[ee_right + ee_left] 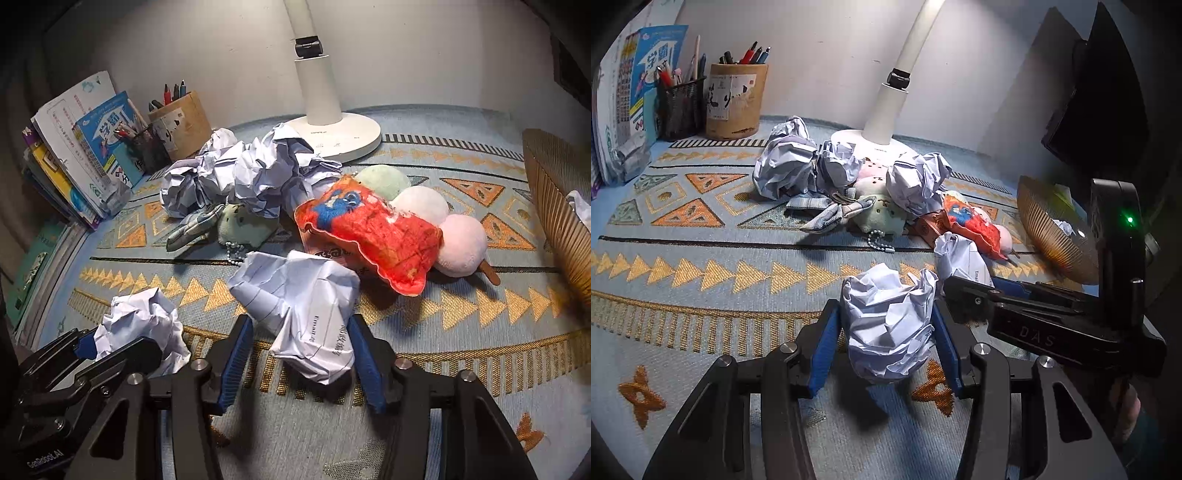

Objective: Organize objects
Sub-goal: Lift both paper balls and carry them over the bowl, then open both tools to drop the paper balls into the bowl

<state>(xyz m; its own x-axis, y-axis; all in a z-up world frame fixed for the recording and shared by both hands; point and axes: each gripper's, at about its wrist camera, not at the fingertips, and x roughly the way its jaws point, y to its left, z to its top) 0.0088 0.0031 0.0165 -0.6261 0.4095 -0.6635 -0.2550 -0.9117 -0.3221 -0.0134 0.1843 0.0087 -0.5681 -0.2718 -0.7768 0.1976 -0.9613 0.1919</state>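
On woven cloth [701,258], crumpled paper ball [890,325]

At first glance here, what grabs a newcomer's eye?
Each gripper's blue-padded fingers flank a crumpled white paper ball: the left gripper around a plain one, the right gripper around a printed one. Behind, a bright red plush snack bag lies beside more crumpled paper.

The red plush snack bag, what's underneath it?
The red plush snack bag lies on a three-ball dango plush: green, white and pink balls and the stick stick out behind it. An orange box peeks from beneath. What lies deeper is covered.
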